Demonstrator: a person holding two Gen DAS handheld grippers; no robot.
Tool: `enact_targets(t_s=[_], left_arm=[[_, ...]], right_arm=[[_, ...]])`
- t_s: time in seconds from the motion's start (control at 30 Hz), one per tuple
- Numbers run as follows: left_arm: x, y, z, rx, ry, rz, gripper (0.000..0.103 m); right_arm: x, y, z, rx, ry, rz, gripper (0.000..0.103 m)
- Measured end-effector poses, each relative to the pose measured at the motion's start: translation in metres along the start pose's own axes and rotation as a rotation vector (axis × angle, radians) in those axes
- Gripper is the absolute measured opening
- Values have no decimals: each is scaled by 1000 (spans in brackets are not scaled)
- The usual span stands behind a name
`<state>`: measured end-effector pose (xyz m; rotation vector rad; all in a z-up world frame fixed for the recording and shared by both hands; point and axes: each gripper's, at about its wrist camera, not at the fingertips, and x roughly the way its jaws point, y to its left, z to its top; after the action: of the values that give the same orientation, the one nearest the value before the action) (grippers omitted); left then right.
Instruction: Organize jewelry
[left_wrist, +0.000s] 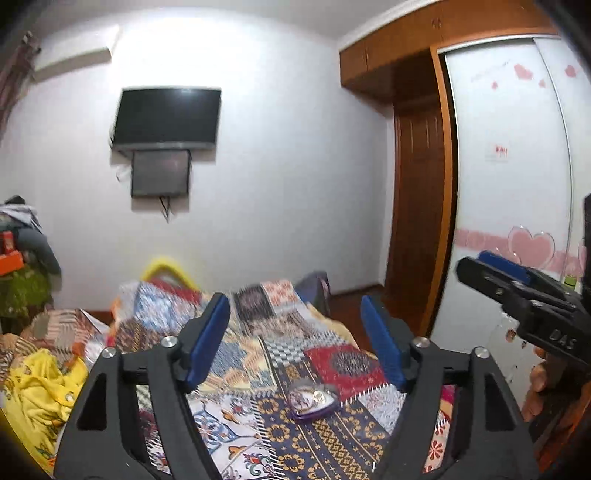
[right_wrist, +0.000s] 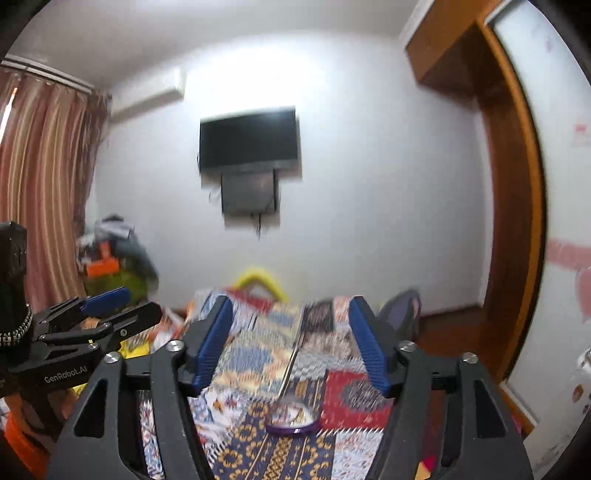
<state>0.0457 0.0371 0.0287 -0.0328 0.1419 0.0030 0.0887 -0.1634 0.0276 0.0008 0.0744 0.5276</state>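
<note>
A small clear heart-shaped jewelry box with a purple rim (left_wrist: 313, 401) lies on the patterned bedspread (left_wrist: 280, 435), with a shiny ring-like piece (left_wrist: 318, 396) inside. It also shows in the right wrist view (right_wrist: 293, 417), blurred. My left gripper (left_wrist: 295, 328) is open and empty, above and behind the box. My right gripper (right_wrist: 291, 328) is open and empty, also above the box. Each gripper shows at the edge of the other's view: the right gripper (left_wrist: 491, 269) and the left gripper (right_wrist: 122, 302).
A yellow garment (left_wrist: 40, 391) lies at the bed's left. A cluttered pile (left_wrist: 18, 258) stands by the left wall. A TV (left_wrist: 168, 118) hangs on the far wall. A wooden door (left_wrist: 417, 206) and a white wardrobe (left_wrist: 509, 166) are at right. Striped curtains (right_wrist: 40, 177) hang at left.
</note>
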Motion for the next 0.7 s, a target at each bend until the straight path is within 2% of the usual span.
enact_targets(t_s=[0.1,0.17,0.27,0.4,0.7], left_arm=[[-18,-4,3,3,-50,23,94],[-28,-8,3,8,-66,30,98],[-36,-11,1,4,-75,44,103],[-41,-13,-5,-10,-65,51,103],[-38,-16,-14,-14,-39,57,103]], right_arm=[[-16,9,3,-20,-46,-26,77],[-21,13,2,-24,-61,-46,82],[-21,17,-2,-22,-62,-76,90],[-19,17,-7,-12,-58,-115,101],[-22,11,-14,16,-18,-120,102]])
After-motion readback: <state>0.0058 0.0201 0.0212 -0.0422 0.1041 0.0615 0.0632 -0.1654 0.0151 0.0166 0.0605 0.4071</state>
